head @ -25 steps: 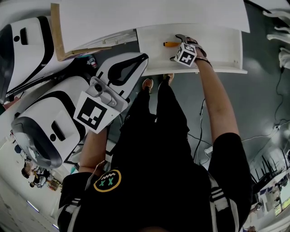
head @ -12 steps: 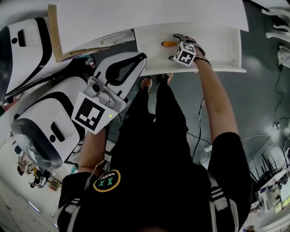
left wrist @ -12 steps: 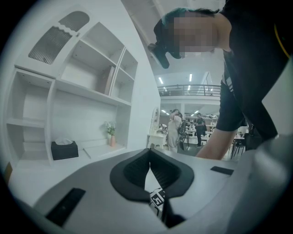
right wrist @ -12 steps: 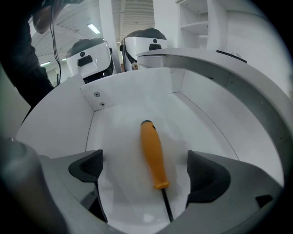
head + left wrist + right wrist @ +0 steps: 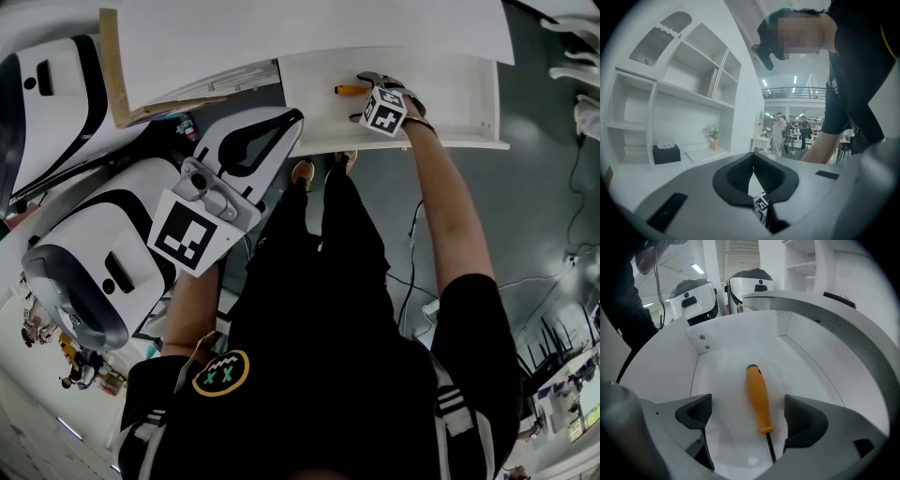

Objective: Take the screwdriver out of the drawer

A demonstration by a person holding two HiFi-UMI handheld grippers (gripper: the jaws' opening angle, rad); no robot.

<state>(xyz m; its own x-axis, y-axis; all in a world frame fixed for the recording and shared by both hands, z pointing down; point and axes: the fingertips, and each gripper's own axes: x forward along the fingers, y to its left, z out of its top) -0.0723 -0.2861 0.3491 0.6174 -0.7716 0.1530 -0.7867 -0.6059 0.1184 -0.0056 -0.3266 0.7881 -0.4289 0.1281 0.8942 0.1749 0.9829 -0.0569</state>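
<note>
An orange-handled screwdriver (image 5: 349, 90) lies on the floor of the pulled-out white drawer (image 5: 450, 94). My right gripper (image 5: 361, 97) reaches down into the drawer over it. In the right gripper view the orange handle (image 5: 757, 397) and its dark shaft run between the two dark pads (image 5: 696, 411). The jaws are closing, and a gap still shows on each side of the handle. My left gripper (image 5: 298, 118) is held level beside the drawer's left end, its black pads (image 5: 740, 176) meeting at the tip with nothing between them.
A white desktop (image 5: 319, 28) overhangs the drawer, with a wooden board (image 5: 114, 75) at its left. White-and-black rounded shells (image 5: 56, 84) stand at the left. Cables (image 5: 412, 272) lie on the dark floor. The left gripper view shows white shelves with a tissue box (image 5: 665, 153).
Only the head view has shifted a little. Both grippers and the screwdriver keep their places.
</note>
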